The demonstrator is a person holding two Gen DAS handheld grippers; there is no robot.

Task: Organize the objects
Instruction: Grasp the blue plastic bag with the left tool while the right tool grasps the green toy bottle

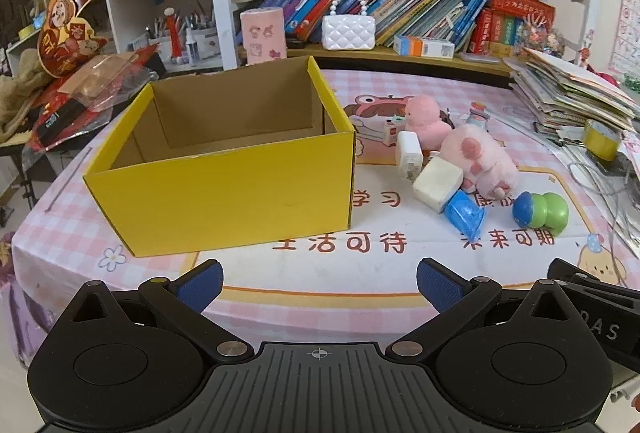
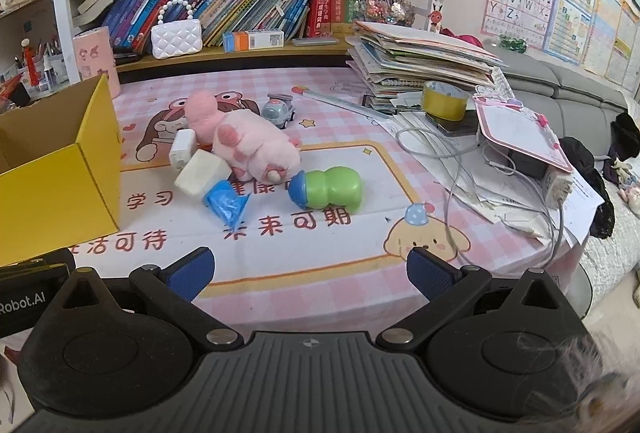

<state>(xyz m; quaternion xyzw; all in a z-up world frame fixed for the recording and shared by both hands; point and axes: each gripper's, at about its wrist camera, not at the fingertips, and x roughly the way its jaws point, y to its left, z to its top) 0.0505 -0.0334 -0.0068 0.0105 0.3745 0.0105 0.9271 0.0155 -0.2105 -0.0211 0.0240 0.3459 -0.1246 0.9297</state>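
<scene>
We are standing at the opening step: nothing is lying in the yellow box [image 1: 224,169], and the loose items are sitting in a cluster on the table [image 1: 320,273] to its right. We are holding the left gripper [image 1: 319,285] low over the near edge of the table, facing the box, with its jaws spread wide and gripping nothing. We are holding the right gripper [image 2: 310,273] level beside it, likewise released and empty, facing the cluster. Nearest to it are lying the blue packet [image 2: 226,205] and the green and blue toy [image 2: 326,188]; the pink plush [image 2: 248,149] and white block [image 2: 200,173] are touching behind. We judge that the next move calls for advancing the right gripper onto a near item.
</scene>
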